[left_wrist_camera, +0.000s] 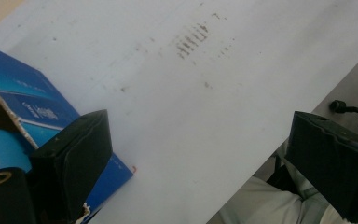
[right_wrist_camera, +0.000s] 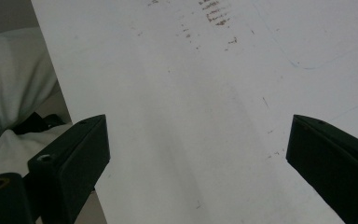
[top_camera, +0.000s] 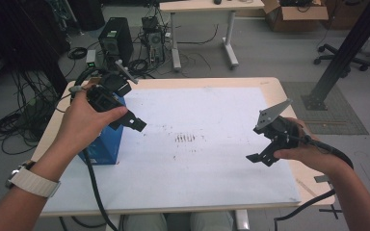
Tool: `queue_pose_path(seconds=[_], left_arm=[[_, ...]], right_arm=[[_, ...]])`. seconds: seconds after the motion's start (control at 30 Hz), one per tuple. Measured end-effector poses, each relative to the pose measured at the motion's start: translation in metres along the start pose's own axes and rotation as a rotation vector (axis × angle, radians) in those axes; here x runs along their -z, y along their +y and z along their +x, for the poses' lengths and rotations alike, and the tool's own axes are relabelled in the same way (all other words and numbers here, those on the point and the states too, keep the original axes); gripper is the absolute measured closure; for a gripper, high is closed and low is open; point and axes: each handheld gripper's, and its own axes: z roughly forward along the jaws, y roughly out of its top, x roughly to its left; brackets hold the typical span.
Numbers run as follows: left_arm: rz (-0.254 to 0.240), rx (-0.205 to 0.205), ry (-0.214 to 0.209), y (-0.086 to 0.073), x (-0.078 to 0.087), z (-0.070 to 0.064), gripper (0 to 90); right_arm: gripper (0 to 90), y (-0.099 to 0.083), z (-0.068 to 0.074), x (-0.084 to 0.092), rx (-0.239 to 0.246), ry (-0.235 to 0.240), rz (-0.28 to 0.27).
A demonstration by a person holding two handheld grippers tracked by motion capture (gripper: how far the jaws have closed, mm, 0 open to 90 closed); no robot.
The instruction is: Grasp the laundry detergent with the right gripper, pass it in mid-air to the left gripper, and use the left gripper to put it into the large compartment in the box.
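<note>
Left gripper (top_camera: pixel 136 123): jaws wide apart, nothing between them, up over the white table (top_camera: pixel 207 159).
Blue box (top_camera: pixel 107 142): open on top, right beside and under the left gripper; something round and light blue is inside, maybe a roll.
Right gripper (top_camera: pixel 259 159): jaws wide apart, holding nothing, well away from the blue box.
Dark smudges (top_camera: pixel 185 138): on the table between both grippers.

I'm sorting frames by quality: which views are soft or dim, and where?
High view: even light, fairly sharp, the floor clutter behind the table darker. Left gripper view: the near jaws and the blue box are soft, while the smudges on the white sheet read clearer. Right gripper view: dimmer and greyish, jaws blurred, with a faint pale streak down the sheet.
</note>
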Motion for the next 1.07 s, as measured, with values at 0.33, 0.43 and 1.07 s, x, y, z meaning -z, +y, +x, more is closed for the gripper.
queue_pose_path(seconds=[0.33, 0.43, 1.07], left_arm=[[0.002, -0.031, -0.020, -0.0004, -0.0041, -0.0063, 7.3], [0.003, -0.042, -0.022, -0.0007, -0.0051, -0.0068, 7.3], [0.009, -0.053, -0.026, 0.0009, -0.0052, -0.0092, 7.4]], right_arm=[[6.0, 0.0026, 0.0014, -0.0025, 0.006, 0.002, 0.000], [6.1, 0.0032, 0.0020, -0.0025, 0.006, 0.002, -0.001], [6.1, -0.0001, 0.0024, -0.0004, 0.003, -0.004, -0.008]])
